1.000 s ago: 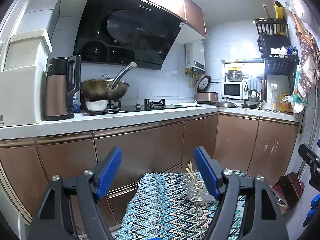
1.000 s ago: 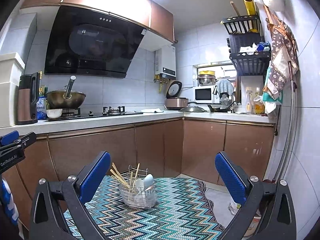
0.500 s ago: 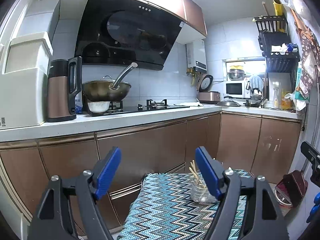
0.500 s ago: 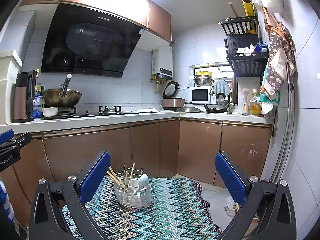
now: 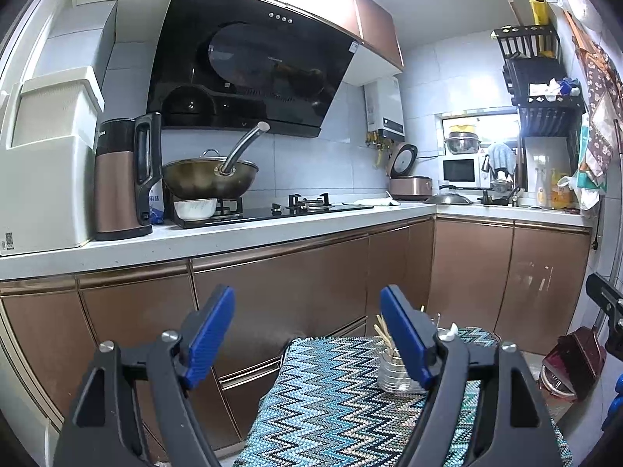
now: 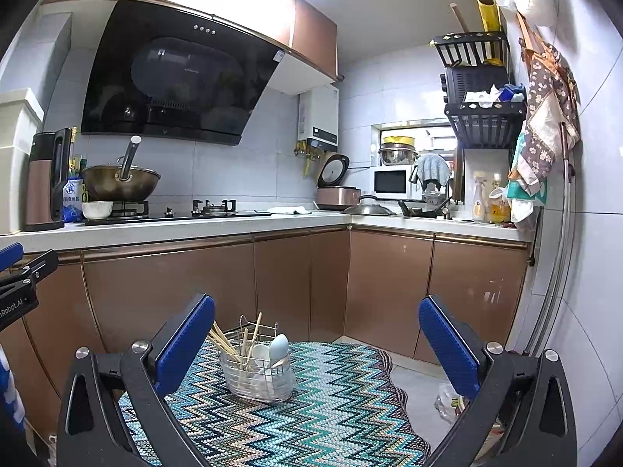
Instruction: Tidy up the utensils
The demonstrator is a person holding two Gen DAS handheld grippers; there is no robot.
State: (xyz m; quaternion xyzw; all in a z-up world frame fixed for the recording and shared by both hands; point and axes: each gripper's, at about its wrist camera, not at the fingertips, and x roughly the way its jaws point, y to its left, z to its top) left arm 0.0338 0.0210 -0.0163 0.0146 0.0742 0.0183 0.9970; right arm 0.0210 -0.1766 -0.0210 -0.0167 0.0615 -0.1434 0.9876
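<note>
A clear utensil holder with a wire frame (image 6: 259, 369) stands upright on a table covered by a zigzag cloth (image 6: 311, 420). It holds wooden chopsticks (image 6: 224, 340) and pale spoons (image 6: 278, 346). My right gripper (image 6: 315, 334) is open and empty, raised above the table, with the holder just inside its left finger. In the left wrist view the holder (image 5: 395, 371) is partly hidden behind the right finger of my left gripper (image 5: 307, 330), which is open and empty above the cloth (image 5: 331, 401).
Brown cabinets (image 6: 175, 284) under a white counter (image 6: 194, 229) run behind the table. A wok (image 6: 120, 183), kettle (image 5: 122, 179) and hob sit on the counter. A red dustpan (image 5: 572, 362) and a bag (image 6: 451, 401) lie on the floor to the right.
Both grippers have lifted and tilted up a little, so the holder and cloth sit lower in each view. Both stay open and empty.
</note>
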